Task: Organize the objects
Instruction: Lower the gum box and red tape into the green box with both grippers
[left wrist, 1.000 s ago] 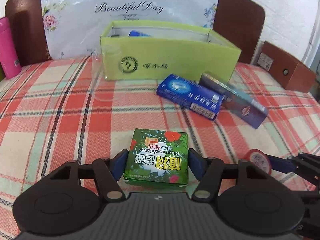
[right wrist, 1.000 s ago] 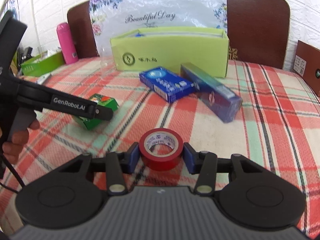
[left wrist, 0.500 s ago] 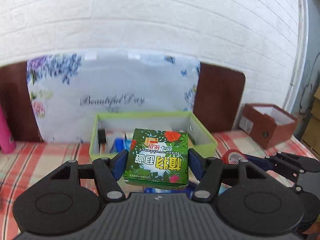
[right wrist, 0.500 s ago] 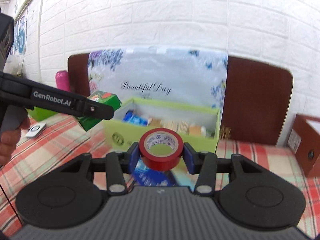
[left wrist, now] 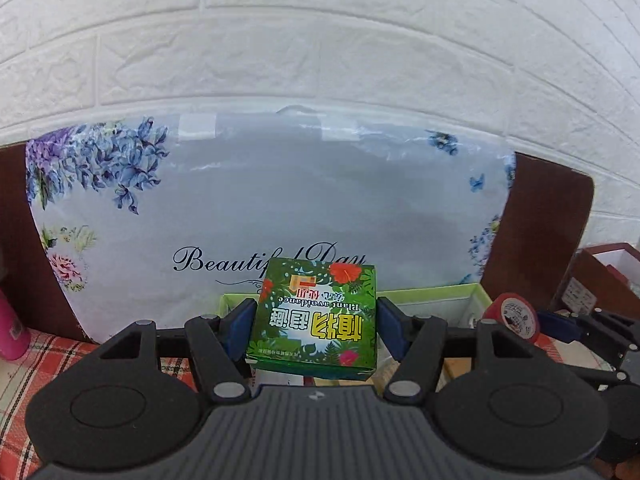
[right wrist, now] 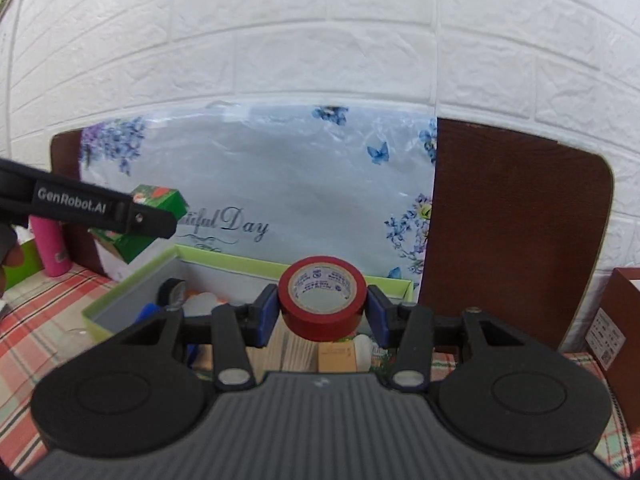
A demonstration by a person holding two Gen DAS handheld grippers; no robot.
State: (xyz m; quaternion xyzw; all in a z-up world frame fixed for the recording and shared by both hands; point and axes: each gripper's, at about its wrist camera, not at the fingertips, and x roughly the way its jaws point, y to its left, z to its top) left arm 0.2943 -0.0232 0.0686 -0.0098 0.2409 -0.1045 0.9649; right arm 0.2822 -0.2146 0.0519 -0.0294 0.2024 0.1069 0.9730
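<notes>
My left gripper (left wrist: 316, 320) is shut on a green leafy box (left wrist: 314, 316) and holds it in the air above the light green open storage box (left wrist: 476, 294). My right gripper (right wrist: 322, 312) is shut on a red tape roll (right wrist: 322, 298) and holds it over the same storage box (right wrist: 132, 284), which holds several small items. In the right wrist view the left gripper (right wrist: 156, 220) and its green box (right wrist: 160, 200) show at the left. In the left wrist view the red tape (left wrist: 514, 316) and the right gripper show at the right.
A floral bag reading "Beautiful Day" (right wrist: 256, 184) leans on a brown board (right wrist: 516, 232) behind the storage box. A pink bottle (right wrist: 52, 248) stands at the left. A brown carton (right wrist: 620, 320) stands at the right. A checked cloth (right wrist: 36, 320) covers the table.
Both grippers have lifted their objects off the checked cloth and carried them up and forward, over the open green storage box. Both stayed shut.
</notes>
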